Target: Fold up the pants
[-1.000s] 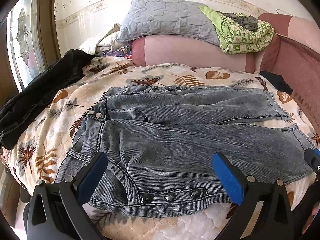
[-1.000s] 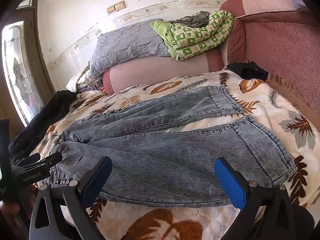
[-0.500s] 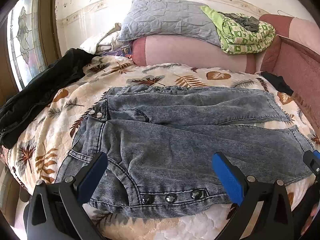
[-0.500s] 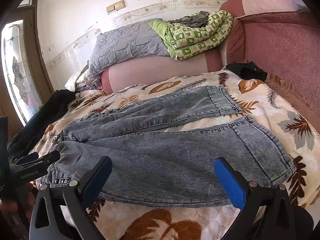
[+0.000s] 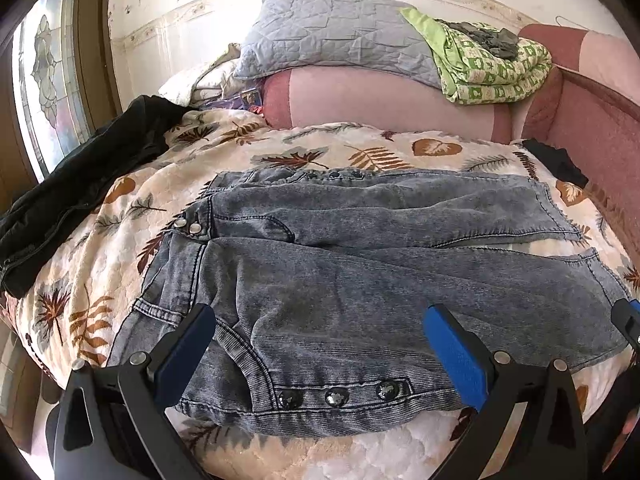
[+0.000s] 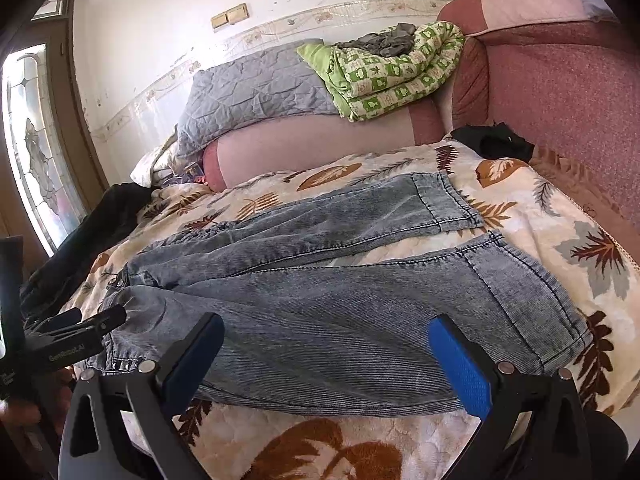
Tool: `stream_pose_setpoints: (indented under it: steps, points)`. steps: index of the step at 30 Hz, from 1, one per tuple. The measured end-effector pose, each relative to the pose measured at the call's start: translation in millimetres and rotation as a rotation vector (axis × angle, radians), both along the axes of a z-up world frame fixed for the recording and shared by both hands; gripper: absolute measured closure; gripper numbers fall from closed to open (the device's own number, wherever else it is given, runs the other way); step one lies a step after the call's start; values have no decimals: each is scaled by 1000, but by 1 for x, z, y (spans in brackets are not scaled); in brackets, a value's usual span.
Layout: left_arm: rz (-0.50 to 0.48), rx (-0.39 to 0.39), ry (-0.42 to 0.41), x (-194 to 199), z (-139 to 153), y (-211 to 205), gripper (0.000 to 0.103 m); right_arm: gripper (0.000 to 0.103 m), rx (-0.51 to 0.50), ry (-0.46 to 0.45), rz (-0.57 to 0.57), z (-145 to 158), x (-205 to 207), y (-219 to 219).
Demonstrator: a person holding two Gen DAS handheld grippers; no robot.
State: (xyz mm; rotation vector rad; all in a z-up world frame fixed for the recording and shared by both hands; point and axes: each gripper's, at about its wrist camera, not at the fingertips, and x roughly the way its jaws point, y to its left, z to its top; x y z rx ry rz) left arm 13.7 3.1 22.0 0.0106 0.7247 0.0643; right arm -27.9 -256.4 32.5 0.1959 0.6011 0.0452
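The grey acid-washed denim pants point(image 5: 360, 264) lie flat on the cream leaf-print quilted bedspread point(image 5: 120, 240), waistband at nine o'clock. The left gripper point(image 5: 316, 344) and the right gripper point(image 6: 324, 356) hover released over the near leg.

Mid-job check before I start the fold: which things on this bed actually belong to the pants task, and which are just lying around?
Belongs to the job:
- grey jeans, spread flat
- left gripper, open at the waistband end
- right gripper, open at the near leg

Just lying about:
- black garment
- small black cloth
- green patterned blanket
- grey quilted pillow
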Motion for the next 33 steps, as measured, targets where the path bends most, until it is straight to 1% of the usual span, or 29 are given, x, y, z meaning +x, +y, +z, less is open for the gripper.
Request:
stream_pose_setpoints:
  steps: [4,12,15,16,19,25,30,33]
  points:
    - [18,-11,-4,-4,0,9,0,0,-6,11,-4,-3,1,1]
    - [53,-33,43,-10,-11,31,0,0,-38,28,-7,-8,2,5]
    - [56,-38,101,-6,-15,34,0,0,-43,42,-23,-11,4,1]
    - [64,-39,128,-5,-17,35,0,0,-37,46,-29,-12,4,-1]
    - [89,-42,166,-4,-20,39,0,0,-8,46,-45,-12,1,-8]
    - [124,-71,175,-11,-22,53,0,0,-29,84,-44,-17,4,-3]
    - [122,-84,177,-13,-24,63,0,0,-71,89,-32,-17,4,6]
    - [121,-94,179,-12,-25,65,0,0,-77,99,-34,-19,5,7]
